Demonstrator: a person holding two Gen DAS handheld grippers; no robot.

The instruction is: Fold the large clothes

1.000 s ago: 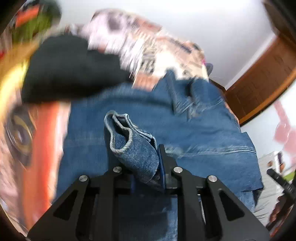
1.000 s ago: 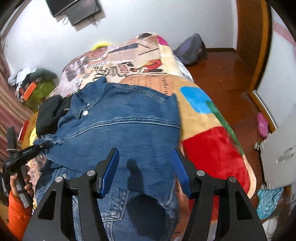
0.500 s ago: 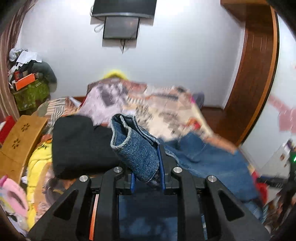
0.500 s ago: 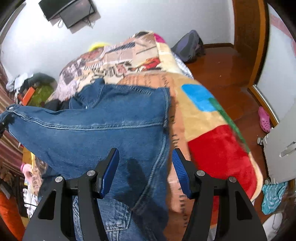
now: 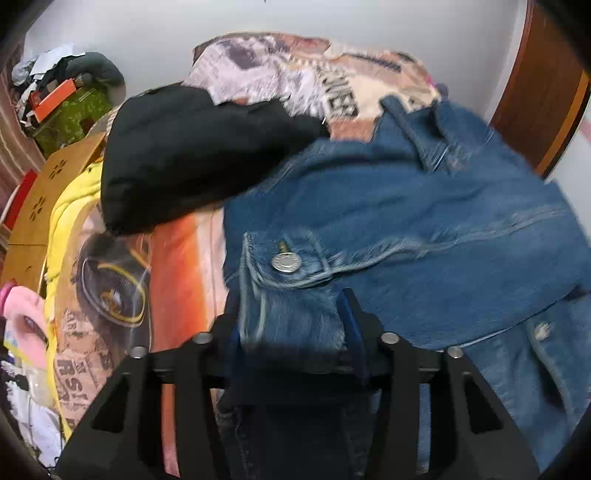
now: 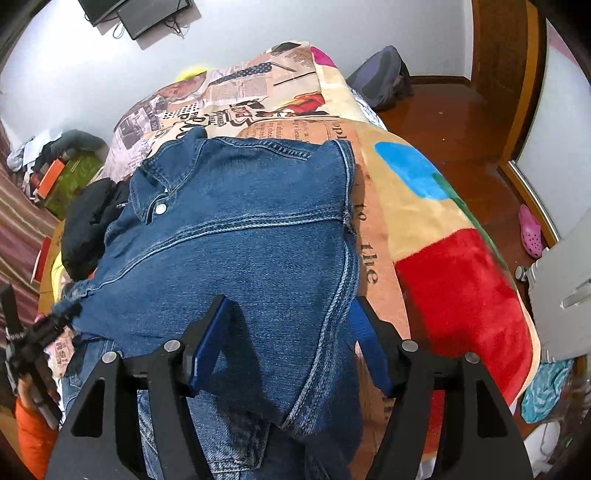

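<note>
White walls (image 6: 258,48), wood floor (image 6: 454,122), wall TV (image 6: 147,14), bed w/ print blanket (image 6: 424,236).

Left wrist view is motion-blurred: denim jacket (image 5: 406,221) cuff fills the left gripper (image 5: 291,328), hiding its pads, so contact is unclear. Jacket hem cut off at the bottom edge. Black garment (image 5: 184,158) shapeless, type unreadable.

Bed with printed blanket (image 6: 417,206) carries denim jacket (image 6: 240,240), spread flat; black garment (image 5: 184,155) lies beside its collar, on blanket.
</note>
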